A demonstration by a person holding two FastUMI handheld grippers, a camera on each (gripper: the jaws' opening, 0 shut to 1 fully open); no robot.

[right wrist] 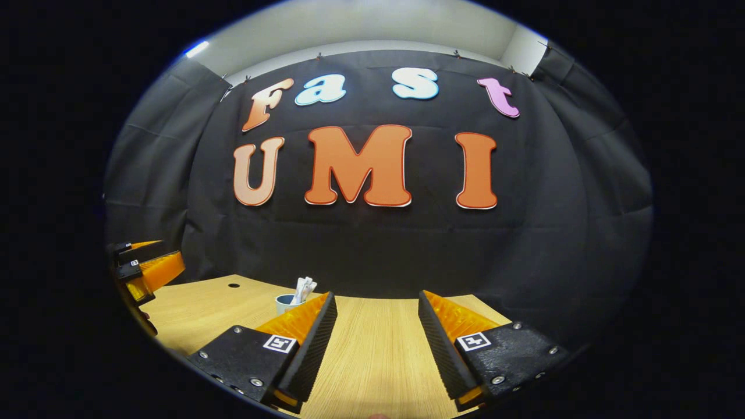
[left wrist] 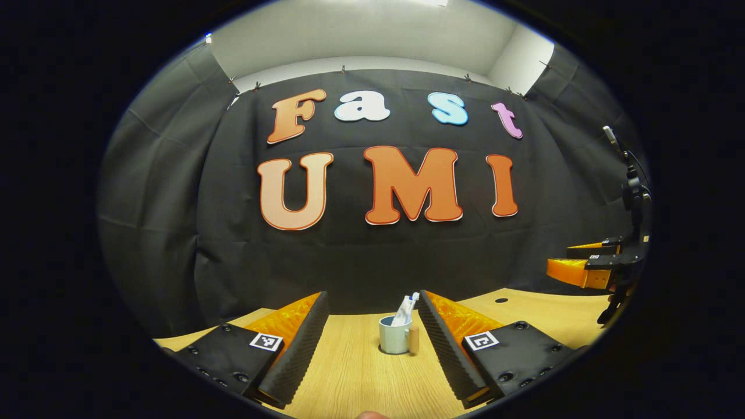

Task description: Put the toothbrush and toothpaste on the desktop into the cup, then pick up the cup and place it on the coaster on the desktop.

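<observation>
A pale blue cup (left wrist: 393, 338) with a wooden handle (left wrist: 414, 340) stands upright on the wooden desktop (left wrist: 355, 372). A white toothpaste tube and toothbrush (left wrist: 404, 310) stick out of its top. My left gripper (left wrist: 372, 299) is open, and the cup stands farther off, in line with the gap between its fingers and nearer the right one, touching neither. In the right gripper view the cup (right wrist: 285, 302) sits to the left, its lower part hidden behind a finger, with the toothbrush and toothpaste (right wrist: 304, 288) showing above its rim. My right gripper (right wrist: 376, 298) is open and holds nothing.
The right gripper (left wrist: 585, 265) hangs over the desk's right side in the left gripper view; the left gripper (right wrist: 145, 269) shows at the left edge of the right gripper view. A small round hole (left wrist: 500, 300) marks the desktop. A dark stand (left wrist: 633, 195) rises at the far right.
</observation>
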